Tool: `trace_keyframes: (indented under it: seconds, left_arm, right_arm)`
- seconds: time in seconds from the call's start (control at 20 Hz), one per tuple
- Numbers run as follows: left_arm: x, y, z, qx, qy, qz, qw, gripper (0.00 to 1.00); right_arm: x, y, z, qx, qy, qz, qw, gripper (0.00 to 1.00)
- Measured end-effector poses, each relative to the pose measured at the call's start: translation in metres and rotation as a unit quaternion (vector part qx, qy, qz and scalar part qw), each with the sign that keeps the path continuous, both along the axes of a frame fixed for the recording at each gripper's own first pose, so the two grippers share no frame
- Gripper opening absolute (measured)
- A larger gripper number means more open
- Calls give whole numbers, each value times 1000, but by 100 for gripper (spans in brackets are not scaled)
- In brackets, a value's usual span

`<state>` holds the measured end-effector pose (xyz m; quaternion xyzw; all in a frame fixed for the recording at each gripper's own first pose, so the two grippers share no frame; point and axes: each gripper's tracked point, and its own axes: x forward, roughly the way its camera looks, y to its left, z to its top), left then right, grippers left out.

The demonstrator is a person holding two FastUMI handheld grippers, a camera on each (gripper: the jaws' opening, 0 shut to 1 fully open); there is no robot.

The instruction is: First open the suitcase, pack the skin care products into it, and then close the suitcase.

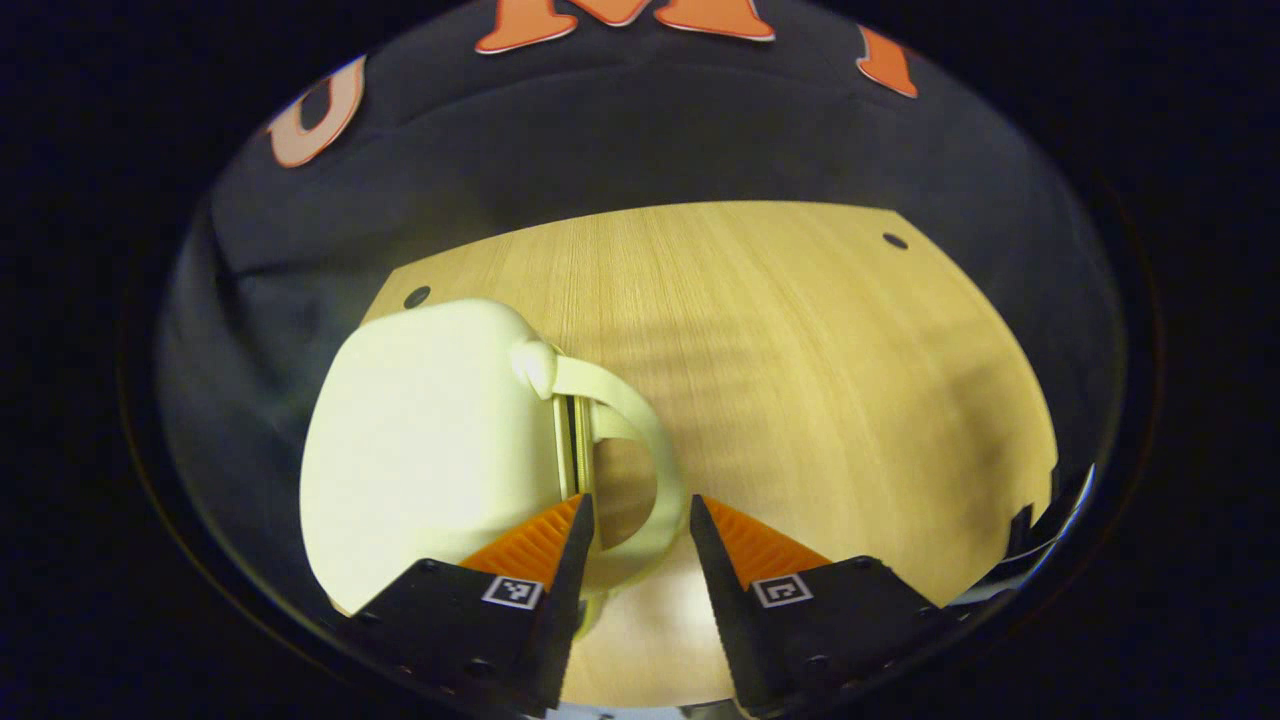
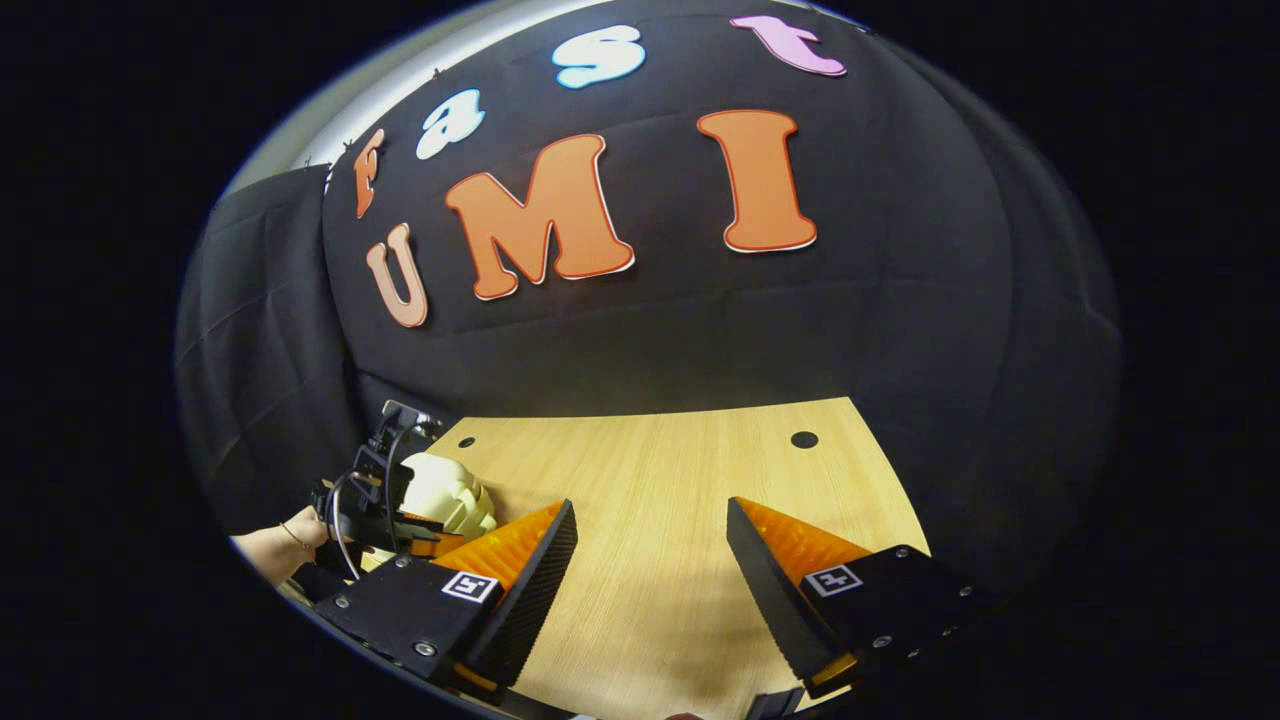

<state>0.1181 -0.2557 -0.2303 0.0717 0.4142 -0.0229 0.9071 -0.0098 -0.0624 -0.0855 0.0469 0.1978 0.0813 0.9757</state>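
A small cream suitcase (image 1: 430,440) lies closed on the wooden table (image 1: 800,350), at the left of the left gripper view. Its looped handle (image 1: 640,420) and the zip seam face me. My left gripper (image 1: 642,505) stands open with the handle's curve between its fingers; neither finger visibly presses on it. In the right gripper view, my right gripper (image 2: 650,510) hangs open over bare table (image 2: 660,470) with nothing between its fingers. At that view's far left I see the suitcase (image 2: 445,490) again, with the left gripper (image 2: 415,530) at it and a hand (image 2: 280,545) behind.
The black cloth wall rises right behind the table's far edge. Small dark holes (image 1: 895,240) sit near the table's back corners. Bare wood stretches to the right of the suitcase. A dark object's edge (image 1: 1030,530) shows at the lower right of the left gripper view.
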Motion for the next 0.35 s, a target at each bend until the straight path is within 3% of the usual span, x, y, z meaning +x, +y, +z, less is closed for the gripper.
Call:
trace_keyframes:
  seconds: [0.1,0.2,0.35]
  left_arm:
    - [-5,-10,25,-48,-23,5,999,76]
    - [-7,-25,75,-97,-75,4,992,77]
    - [-4,-36,171,-152,-201,-8,968,83]
  right_arm:
    - [2,10,1,6,0,6,1000,96]
    - [5,21,4,13,-4,9,1000,96]
    - [8,34,15,16,-23,3,1000,96]
